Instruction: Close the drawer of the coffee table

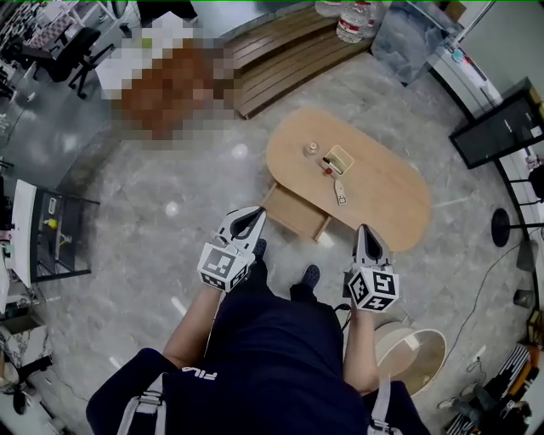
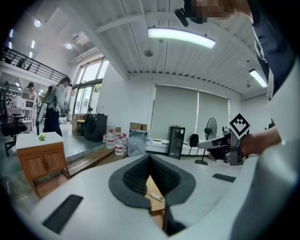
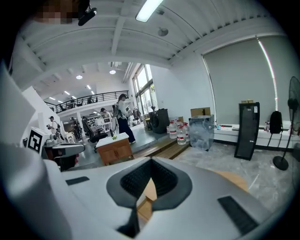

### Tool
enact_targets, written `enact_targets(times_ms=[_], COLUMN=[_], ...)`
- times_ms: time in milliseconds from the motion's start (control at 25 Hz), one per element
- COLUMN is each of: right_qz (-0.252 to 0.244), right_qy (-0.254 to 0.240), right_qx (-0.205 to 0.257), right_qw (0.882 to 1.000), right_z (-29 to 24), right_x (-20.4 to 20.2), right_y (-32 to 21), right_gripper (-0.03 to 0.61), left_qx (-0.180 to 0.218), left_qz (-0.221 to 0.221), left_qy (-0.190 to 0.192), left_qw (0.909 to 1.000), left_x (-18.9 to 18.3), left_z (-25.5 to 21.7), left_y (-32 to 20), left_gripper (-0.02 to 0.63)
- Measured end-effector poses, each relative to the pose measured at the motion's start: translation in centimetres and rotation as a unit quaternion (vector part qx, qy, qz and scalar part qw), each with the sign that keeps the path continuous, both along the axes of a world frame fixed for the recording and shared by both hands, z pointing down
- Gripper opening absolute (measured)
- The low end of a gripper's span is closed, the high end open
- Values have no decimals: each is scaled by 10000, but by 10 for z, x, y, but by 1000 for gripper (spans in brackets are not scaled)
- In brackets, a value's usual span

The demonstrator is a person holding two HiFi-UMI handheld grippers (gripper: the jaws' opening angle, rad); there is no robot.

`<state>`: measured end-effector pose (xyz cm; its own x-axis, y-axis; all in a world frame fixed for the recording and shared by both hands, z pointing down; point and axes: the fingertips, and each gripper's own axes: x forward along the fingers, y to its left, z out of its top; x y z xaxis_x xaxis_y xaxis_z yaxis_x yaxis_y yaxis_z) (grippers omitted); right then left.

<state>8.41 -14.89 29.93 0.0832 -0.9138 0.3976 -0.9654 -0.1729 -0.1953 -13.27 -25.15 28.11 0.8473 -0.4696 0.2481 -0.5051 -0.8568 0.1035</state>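
The oval wooden coffee table [image 1: 387, 183] stands ahead of me on the grey floor. Its drawer [image 1: 295, 212] is pulled out on the near left side. On the tabletop lie a small box [image 1: 338, 159], a remote [image 1: 340, 193] and a small clear object [image 1: 312, 148]. My left gripper [image 1: 252, 217] hangs just short of the drawer's left end, shut and holding nothing. My right gripper [image 1: 365, 231] hovers near the table's front edge, right of the drawer, also shut and holding nothing. In the left gripper view the remote [image 2: 156, 197] shows through the gap behind the closed tips [image 2: 150, 158].
Wooden steps [image 1: 280, 51] and water bottles [image 1: 355, 21] lie beyond the table. A screen on a stand [image 1: 501, 127] and a fan base [image 1: 501, 228] are at the right. A round white tub [image 1: 418, 357] sits by my right leg. People stand far off [image 3: 123, 115].
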Motion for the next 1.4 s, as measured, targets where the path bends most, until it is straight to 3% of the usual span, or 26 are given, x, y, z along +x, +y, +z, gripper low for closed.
enact_targets(times_ms=[360,680,1080,1400], right_qz=[909,1196,1106,1155], right_qy=[33,19,148,-1], right_qx=[-64,-331,-376,-446], right_qw=[9958,9923,9930,9923], right_z=[7,28,33,73], right_x=[-38,-47,-34,-28], right_y=[-27,-14,-11,4], right_gripper=[26,26,26,26], left_qx=[-138,-185,-214,-283], left_qz=[772,1272,1416,1259], left_qy=[-128,-263,-404,-616], left_qw=[9968,9914,9889,9897], left_x=[-33,-12,3,8], left_z=[12,23,31,76], left_y=[-62,-66,-57,-52], left_gripper=[25,25,25,25])
